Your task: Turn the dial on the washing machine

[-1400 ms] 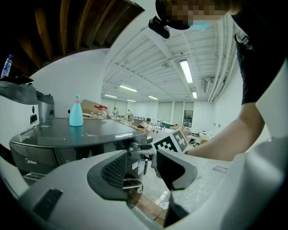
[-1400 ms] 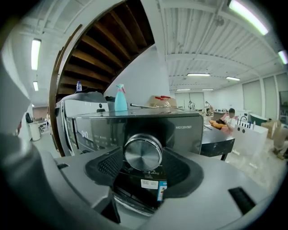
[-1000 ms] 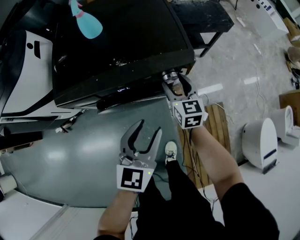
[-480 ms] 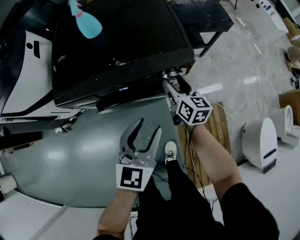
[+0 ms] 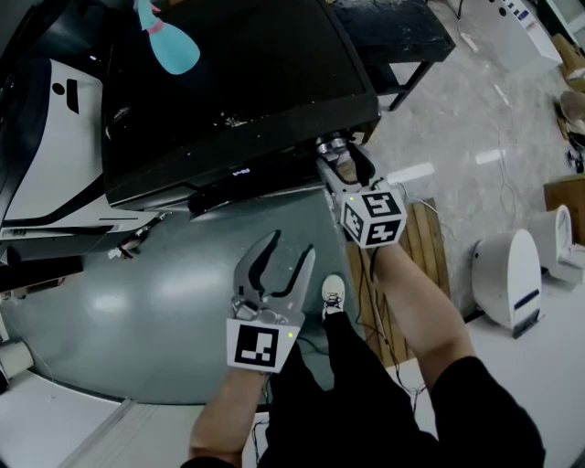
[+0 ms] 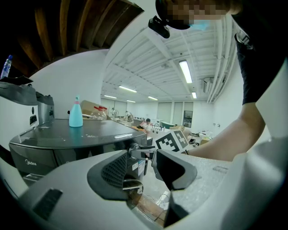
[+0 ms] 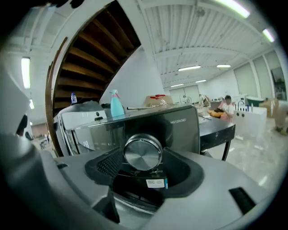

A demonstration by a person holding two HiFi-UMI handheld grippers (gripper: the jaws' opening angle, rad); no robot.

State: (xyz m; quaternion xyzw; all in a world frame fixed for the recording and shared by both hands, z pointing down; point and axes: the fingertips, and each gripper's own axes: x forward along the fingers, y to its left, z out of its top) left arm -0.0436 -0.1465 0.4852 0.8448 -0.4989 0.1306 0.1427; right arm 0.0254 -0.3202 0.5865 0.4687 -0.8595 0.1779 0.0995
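Right tool (image 5: 342,155) is at the front right corner of the washing machine (image 5: 238,82). Its jaws stand wide on either side of the chrome dial (image 7: 142,152). They have just been opening. The dial sits between them, pads close to its rim but, as we read it, not pressing. Left tool (image 5: 292,247) hangs lower, well apart from the machine, jaws spread with nothing in them.

Step in hand, as we judge it: closing on the dial for a turn.
- Centre the dial between the pads before closing, so both meet the rim together.
- The face looks like smooth polished metal and will likely slip under a one-sided pinch.
- Close firmly, then roll the wrist about the dial's own axis, with no sideways pull.
- Watch the small lit display (image 5: 239,171) on the front panel for a change.
- Leave the left tool where it is, out of the way.

Surface: the machine top is dark and glossy, with pale specks near the front edge. A light blue spray bottle (image 5: 169,41) stands toward the back. A small white label (image 7: 155,183) sits just below the dial.

Room:
- Grey-green floor (image 5: 137,302) lies under us, with pale stone-pattern flooring (image 5: 475,101) beyond.
- A wooden pallet (image 5: 422,239) lies beside the machine, with cables over it.
- A white rounded appliance (image 5: 507,279) stands to the right.
- A black desk (image 5: 393,27) stands behind the machine.
- Overhead we see a white ceiling with strip lights and the brown underside of a staircase (image 7: 90,58).
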